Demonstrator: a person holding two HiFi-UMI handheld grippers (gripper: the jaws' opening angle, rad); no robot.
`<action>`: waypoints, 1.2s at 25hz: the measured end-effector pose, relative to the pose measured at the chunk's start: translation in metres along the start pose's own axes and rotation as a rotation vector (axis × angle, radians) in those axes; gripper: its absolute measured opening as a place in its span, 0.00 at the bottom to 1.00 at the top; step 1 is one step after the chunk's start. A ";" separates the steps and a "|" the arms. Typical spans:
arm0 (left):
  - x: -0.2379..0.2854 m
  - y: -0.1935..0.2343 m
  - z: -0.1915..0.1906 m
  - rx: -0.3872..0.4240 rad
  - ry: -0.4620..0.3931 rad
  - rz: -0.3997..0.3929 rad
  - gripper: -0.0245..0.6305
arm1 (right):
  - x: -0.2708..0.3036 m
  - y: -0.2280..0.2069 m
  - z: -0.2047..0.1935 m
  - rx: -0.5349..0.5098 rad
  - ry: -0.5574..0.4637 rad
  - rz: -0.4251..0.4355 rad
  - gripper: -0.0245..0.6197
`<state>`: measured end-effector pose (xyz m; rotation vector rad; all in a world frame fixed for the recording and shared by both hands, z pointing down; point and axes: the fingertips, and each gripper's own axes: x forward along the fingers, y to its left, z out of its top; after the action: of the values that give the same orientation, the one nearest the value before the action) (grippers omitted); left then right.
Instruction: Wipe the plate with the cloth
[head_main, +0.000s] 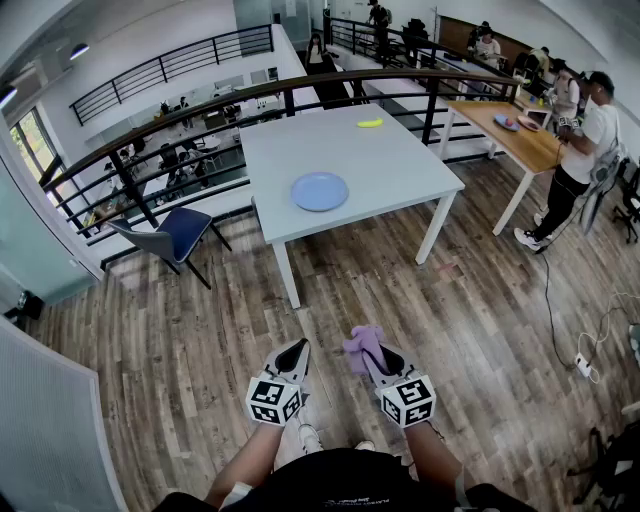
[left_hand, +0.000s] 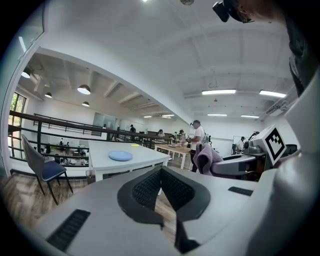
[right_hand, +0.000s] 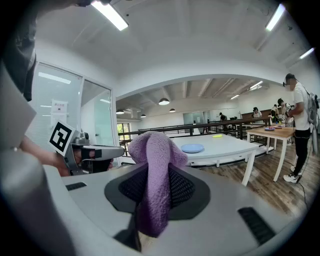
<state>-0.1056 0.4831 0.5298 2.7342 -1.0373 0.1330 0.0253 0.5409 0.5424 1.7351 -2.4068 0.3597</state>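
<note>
While the person stands on the wooden floor (head_main: 480, 290) well apart from the white table (head_main: 400, 165), both grippers are held low in front of the body, pointing forward toward that table. The right gripper (head_main: 368, 358) has its fingers (right_hand: 186, 188) closed on the purple cloth (right_hand: 155, 185). The cloth is gathered into a folded strip whose long axis runs along the fingers. Its bunched, rounded end sticks out past the fingertips toward the table, and its other end hangs back between the pads.

The left gripper (head_main: 297, 350) is just beside it and holds nothing. Its dark ribbed fingers (left_hand: 145, 190) are drawn together so that their tips meet.

The blue plate (head_main: 320, 191) lies flat on the table, near the edge that faces the person and toward the table's left half. A small yellow thing (head_main: 370, 123) lies at the table's far side, well apart from the plate. A blue chair (head_main: 175, 235) stands left of the table, by the railing (head_main: 120, 150).
</note>
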 end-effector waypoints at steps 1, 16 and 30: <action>-0.002 0.000 -0.001 0.004 0.002 -0.003 0.06 | -0.001 0.001 -0.001 0.002 0.001 -0.001 0.21; -0.024 0.013 -0.006 0.005 0.012 -0.042 0.06 | 0.005 0.017 0.010 0.015 -0.042 -0.075 0.21; -0.031 0.070 -0.007 -0.007 0.034 -0.084 0.06 | 0.050 0.050 0.016 0.020 -0.033 -0.119 0.21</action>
<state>-0.1756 0.4536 0.5431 2.7539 -0.9112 0.1614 -0.0378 0.5058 0.5351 1.8968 -2.3158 0.3435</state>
